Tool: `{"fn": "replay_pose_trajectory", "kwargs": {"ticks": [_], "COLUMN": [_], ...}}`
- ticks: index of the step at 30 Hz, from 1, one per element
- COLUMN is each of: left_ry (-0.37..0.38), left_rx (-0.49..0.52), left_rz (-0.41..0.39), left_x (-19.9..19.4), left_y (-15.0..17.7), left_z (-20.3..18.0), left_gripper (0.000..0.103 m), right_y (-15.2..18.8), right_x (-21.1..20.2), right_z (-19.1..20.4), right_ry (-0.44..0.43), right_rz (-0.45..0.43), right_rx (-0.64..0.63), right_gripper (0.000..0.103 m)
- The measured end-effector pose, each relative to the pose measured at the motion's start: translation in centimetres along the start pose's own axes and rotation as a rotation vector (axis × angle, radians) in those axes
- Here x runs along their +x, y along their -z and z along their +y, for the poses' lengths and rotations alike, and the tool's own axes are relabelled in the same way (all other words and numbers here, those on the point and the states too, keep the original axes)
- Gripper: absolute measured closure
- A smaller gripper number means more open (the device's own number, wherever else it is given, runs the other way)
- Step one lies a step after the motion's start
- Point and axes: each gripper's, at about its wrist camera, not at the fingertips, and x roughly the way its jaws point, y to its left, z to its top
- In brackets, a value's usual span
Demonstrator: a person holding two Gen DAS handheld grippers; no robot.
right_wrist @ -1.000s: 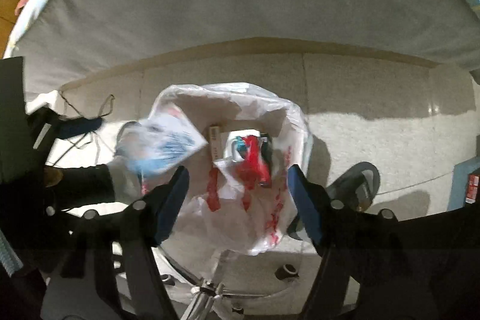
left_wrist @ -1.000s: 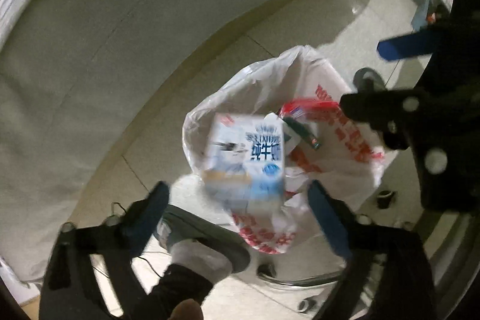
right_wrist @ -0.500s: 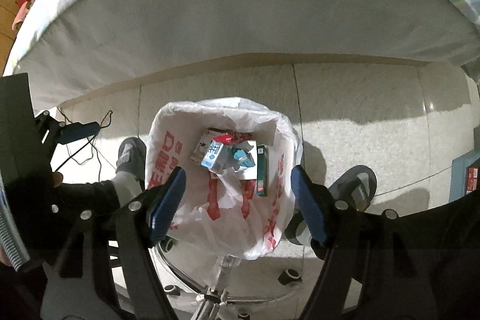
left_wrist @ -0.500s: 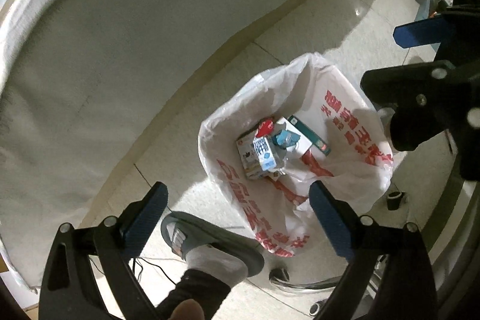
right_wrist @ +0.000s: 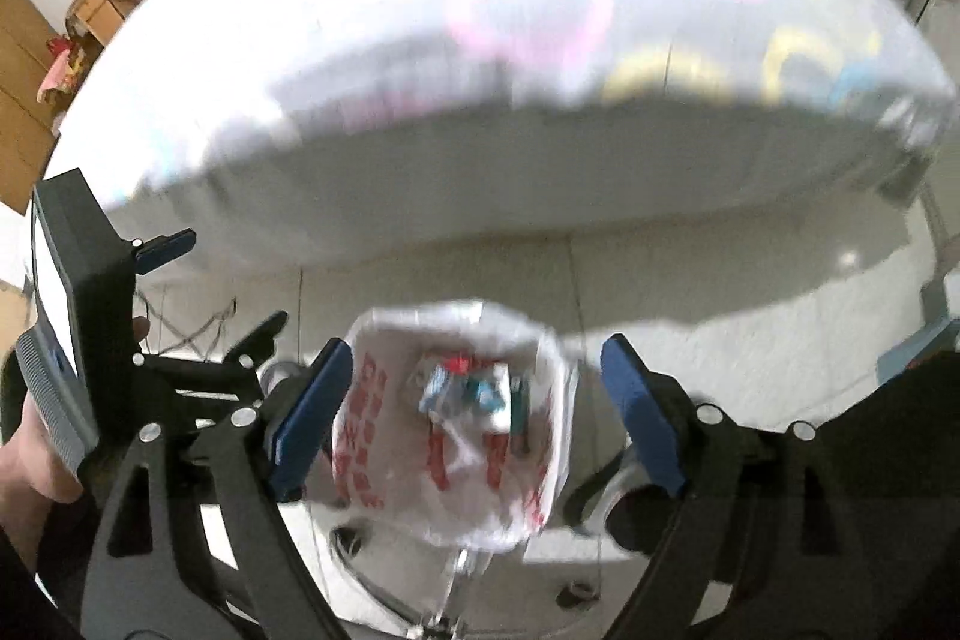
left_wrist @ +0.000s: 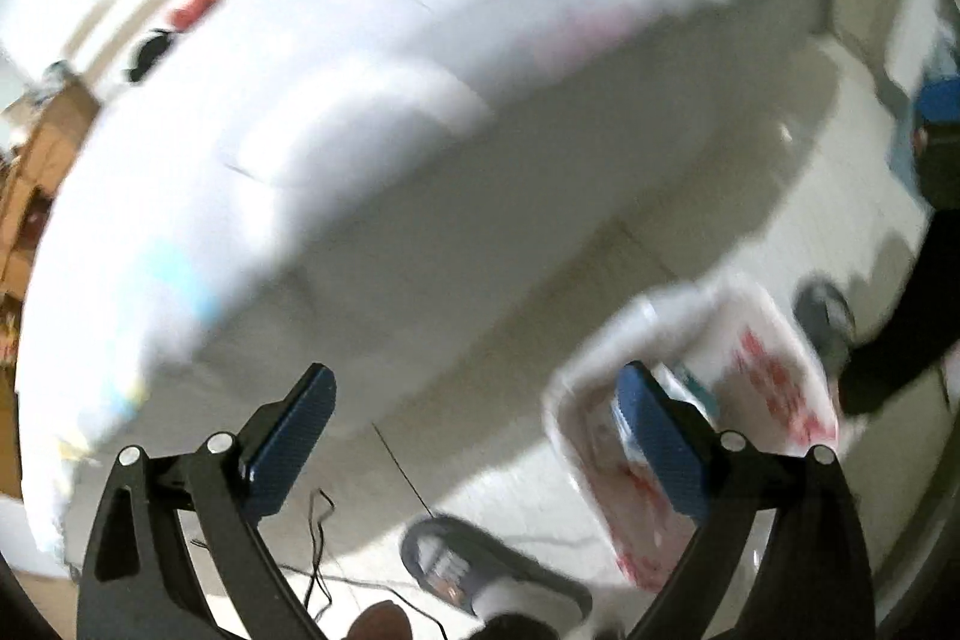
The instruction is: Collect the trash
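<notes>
- Your left gripper (left_wrist: 474, 436) and right gripper (right_wrist: 474, 412) were both spread wide, holding nothing.
- The trash bag (right_wrist: 456, 436) sat on the floor (right_wrist: 720, 292) near the bed (right_wrist: 480, 40), mouth pointing up, its long axis roughly upright.
- Cartons (right_wrist: 462, 391) lay inside it.
- Swinging this fast, you risked clipping the bag's rim and tipping it over.

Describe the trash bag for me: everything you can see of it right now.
The trash bag is a thin white plastic bag with red printing on its sides. It stands on the tiled floor beside the bed, its mouth open upward. Inside lie several pieces of trash: a blue-and-white carton, something red and a teal box, blurred. Neither gripper touches it; both are open and empty. In the left wrist view it sits at lower right, partly behind a finger. Motion blur hides finer detail.
</notes>
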Motion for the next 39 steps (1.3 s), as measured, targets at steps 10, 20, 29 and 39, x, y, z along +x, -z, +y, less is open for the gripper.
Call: {"fn": "replay_pose_trajectory", "kwargs": {"ticks": [10,20,29,39], "left_ry": [-0.167,-0.326,-0.385,-0.343], "left_rx": [-0.207,-0.388,-0.451,-0.559], "left_rz": [-0.202,-0.294,-0.36,-0.398], "left_x": [-9.5,-20.1,-28.4,-33.2], "left_y": [-4.9,-5.0,-1.9,0.5], "left_z": [9.6,15.2,16.0,16.6], "left_gripper": [0.01,0.008,0.008,0.008], "right_y": [-5.4,-7.1,-5.7,-3.4], "right_x": [-9.6,-19.0,-25.0,-27.8], "right_z": [4.0,7.3,8.6,9.6], "right_ry": [-0.01,0.035,0.077,0.063], "right_rz": [-0.252,-0.485,-0.617,-0.657], "right_rx": [-0.074,-0.157,-0.155,-0.159], "right_gripper": [0.013,0.007,0.007,0.007]}}
